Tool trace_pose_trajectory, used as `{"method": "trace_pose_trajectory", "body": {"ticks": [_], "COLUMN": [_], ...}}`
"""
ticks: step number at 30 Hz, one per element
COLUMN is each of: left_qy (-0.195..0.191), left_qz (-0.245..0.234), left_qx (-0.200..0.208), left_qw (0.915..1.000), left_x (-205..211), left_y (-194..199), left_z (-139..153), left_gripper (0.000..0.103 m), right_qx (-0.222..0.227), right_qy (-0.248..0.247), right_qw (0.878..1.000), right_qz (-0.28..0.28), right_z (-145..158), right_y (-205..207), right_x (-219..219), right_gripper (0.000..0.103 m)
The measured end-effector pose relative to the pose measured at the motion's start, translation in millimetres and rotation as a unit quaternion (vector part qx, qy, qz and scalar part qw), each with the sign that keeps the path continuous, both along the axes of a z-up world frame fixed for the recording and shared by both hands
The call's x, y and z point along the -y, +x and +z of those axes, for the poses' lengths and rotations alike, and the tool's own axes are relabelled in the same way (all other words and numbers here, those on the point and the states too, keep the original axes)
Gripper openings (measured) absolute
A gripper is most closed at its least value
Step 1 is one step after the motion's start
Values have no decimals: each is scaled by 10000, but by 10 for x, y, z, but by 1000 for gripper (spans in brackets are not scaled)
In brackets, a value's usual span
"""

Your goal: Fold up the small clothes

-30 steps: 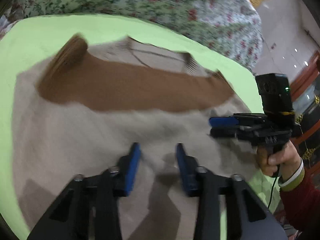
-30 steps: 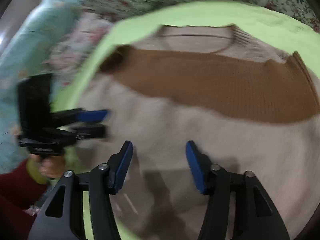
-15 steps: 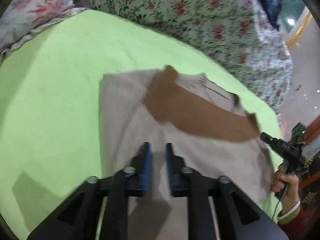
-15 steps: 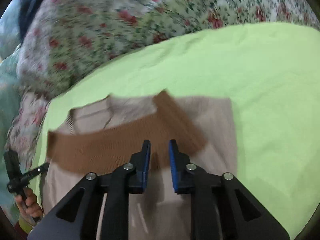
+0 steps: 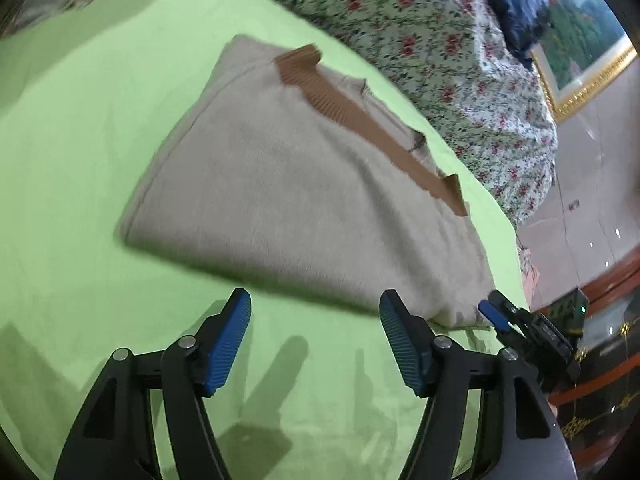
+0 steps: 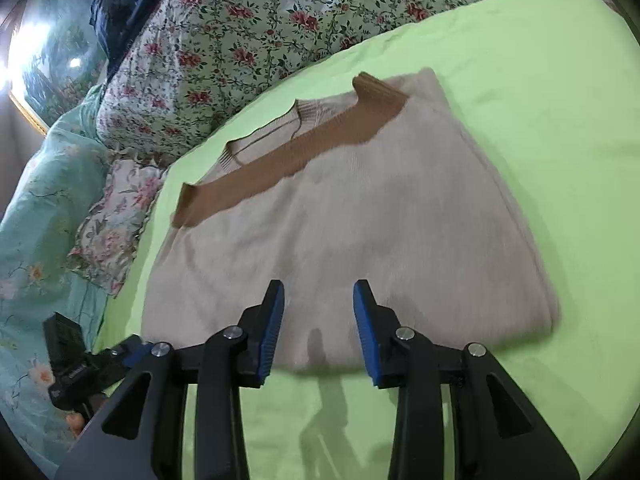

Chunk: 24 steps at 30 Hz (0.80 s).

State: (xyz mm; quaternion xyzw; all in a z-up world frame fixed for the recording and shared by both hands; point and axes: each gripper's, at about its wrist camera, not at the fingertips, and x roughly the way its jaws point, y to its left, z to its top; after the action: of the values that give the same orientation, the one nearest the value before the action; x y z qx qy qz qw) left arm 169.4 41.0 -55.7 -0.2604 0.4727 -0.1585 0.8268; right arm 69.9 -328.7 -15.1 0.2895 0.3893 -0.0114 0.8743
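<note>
Beige knit sweater [image 5: 304,196] lies folded into a rough rectangle on the lime-green sheet [image 5: 80,128], brown ribbed band [image 6: 288,160] along its far edge, collar just beyond it. Left gripper [image 5: 314,336] spread wide, holding nothing, over bare sheet just short of the near fold. Right gripper [image 6: 318,320] parted moderately, holding nothing, tips over the sweater's near edge. Floral quilt [image 6: 224,40] bunched behind. Framed picture [image 5: 588,52] on far wall.
</note>
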Motion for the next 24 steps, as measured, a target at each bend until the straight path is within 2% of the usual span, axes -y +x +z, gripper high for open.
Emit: {"method": "trace_pose_trajectory", "body": {"ticks": [2, 9, 15, 20, 21, 23, 24], "left_qy": [-45, -374, -477, -373, -295, -127, -44], "left_qz": [83, 499, 936, 1254, 1348, 1476, 1499], "left_qx": [-74, -102, 21, 135, 137, 111, 81], "left_qw": [9999, 9980, 9945, 9913, 9903, 9889, 9887], "left_x": [8, 0, -49, -136, -161, -197, -214], "left_y": [-43, -21, 286, 557, 614, 690, 727], "left_z": [-54, -130, -200, -205, -207, -212, -218], "left_gripper": [70, 81, 81, 79, 74, 57, 34], "right_qx": [12, 53, 75, 61, 59, 38, 26], "right_qy": [62, 148, 199, 211, 237, 229, 223], "right_qw": [10000, 9999, 9997, 9997, 9997, 9997, 9997], "right_qz": [18, 64, 110, 84, 79, 54, 47], "right_z": [-8, -1, 27, 27, 17, 9, 5], "right_y": [-100, -281, -286, -249, -234, -206, -190], "right_x": [-56, -173, -197, -158, -139, -113, -95], "right_gripper": [49, 51, 53, 56, 56, 56, 56]}}
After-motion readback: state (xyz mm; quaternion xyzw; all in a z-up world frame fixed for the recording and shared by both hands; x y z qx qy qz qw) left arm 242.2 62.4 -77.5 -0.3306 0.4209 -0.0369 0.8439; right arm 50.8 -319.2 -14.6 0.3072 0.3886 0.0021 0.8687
